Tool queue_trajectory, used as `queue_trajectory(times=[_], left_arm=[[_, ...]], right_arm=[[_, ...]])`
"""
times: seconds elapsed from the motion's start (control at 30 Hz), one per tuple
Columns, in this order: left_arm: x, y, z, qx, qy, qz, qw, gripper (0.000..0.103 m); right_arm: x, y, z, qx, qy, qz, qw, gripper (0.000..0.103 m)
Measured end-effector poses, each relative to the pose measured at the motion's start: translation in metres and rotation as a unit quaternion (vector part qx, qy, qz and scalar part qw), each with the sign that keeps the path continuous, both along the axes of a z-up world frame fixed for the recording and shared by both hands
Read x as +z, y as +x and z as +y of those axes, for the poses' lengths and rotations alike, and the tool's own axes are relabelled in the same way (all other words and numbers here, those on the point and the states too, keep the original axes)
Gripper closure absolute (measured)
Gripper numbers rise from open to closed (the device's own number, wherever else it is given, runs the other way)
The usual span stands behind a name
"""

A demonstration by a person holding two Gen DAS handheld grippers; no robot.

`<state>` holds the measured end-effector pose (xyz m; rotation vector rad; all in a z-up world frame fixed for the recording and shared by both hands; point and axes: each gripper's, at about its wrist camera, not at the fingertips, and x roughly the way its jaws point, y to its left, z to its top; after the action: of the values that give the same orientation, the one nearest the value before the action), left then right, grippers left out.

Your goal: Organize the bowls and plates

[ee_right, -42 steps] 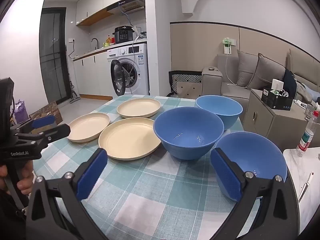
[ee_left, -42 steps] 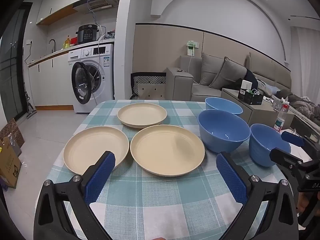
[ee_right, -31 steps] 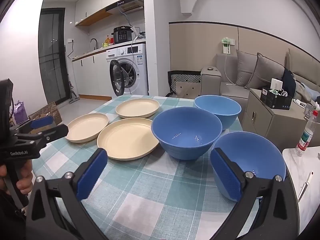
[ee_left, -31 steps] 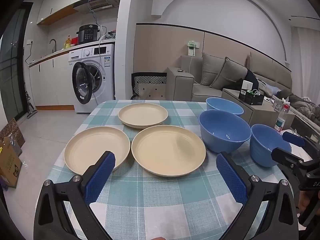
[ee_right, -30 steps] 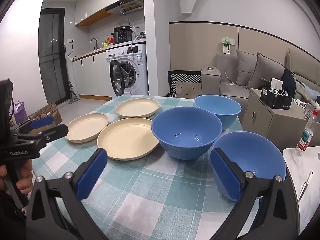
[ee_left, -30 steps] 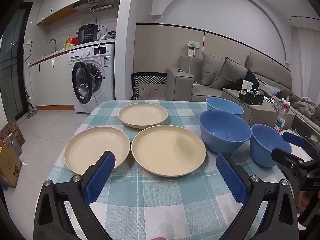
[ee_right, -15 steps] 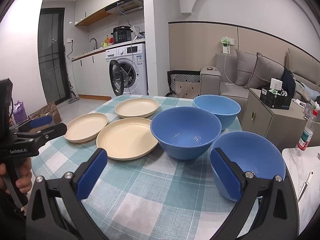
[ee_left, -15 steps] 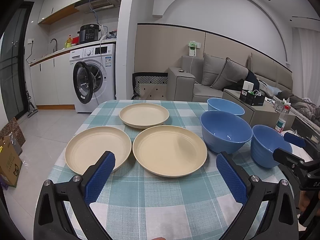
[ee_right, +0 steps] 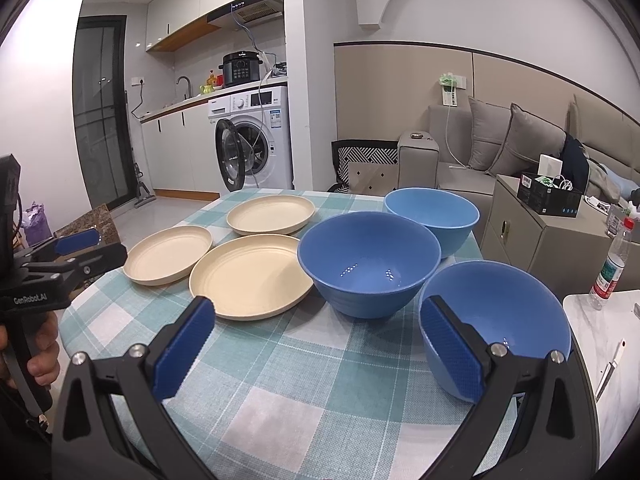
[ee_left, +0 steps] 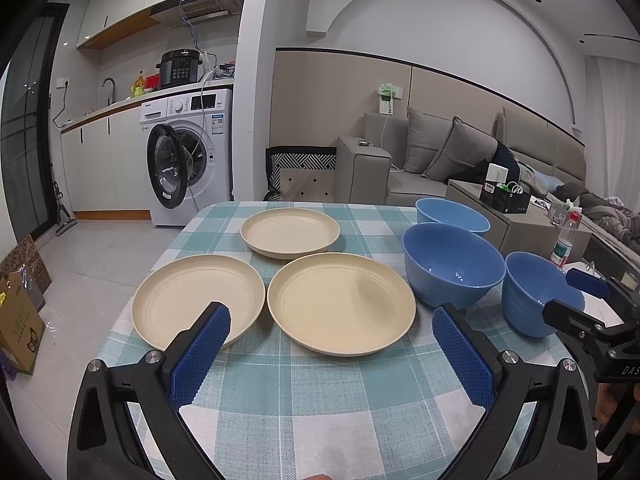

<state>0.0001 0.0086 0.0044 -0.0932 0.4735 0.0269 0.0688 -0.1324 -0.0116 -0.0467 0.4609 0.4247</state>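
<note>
Left wrist view: both claws spread wide, nothing gripped

Left claw (ee_left: 332,336): blue pads held far apart above near edge of worktop (ee_left: 320,392) with checked cloth; empty. Right claw (ee_right: 316,338): pads likewise far apart; empty; right pad overlapping near blue bowl (ee_right: 508,312) in view, contact not determinable.

Three beige plates, flat on cloth, left half:
- left plate (ee_left: 198,300)
- large centre plate (ee_left: 340,308), just beside left plate
- far plate (ee_left: 290,232), behind both

Three blue bowls, upright, right half, in row front to back:
- near blue bowl at worktop edge
- middle bowl (ee_left: 452,264), just beside centre plate
- far light-blue bowl (ee_left: 452,214)

Background: washing machine (ee_left: 188,156), door open; grey sofa (ee_left: 440,160).
</note>
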Motion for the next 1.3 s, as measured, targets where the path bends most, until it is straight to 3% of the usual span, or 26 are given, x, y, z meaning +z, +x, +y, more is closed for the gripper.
queue_trajectory(times=[0.43, 0.83, 1.3], left_arm=[[-0.001, 0.005, -0.001, -0.002, 0.000, 0.003, 1.0000, 0.000], [0.009, 0.014, 0.003, -0.007, 0.002, 0.000, 1.0000, 0.000], [0.019, 0.044, 0.025, 0.005, -0.011, 0.008, 0.9999, 0.000]], right_arm=[[0.002, -0.002, 0.001, -0.004, -0.007, -0.002, 1.000, 0.000], [0.022, 0.002, 0.008, -0.004, -0.026, -0.013, 1.000, 0.000], [0.041, 0.033, 0.006, -0.025, -0.004, 0.018, 1.000, 0.000]])
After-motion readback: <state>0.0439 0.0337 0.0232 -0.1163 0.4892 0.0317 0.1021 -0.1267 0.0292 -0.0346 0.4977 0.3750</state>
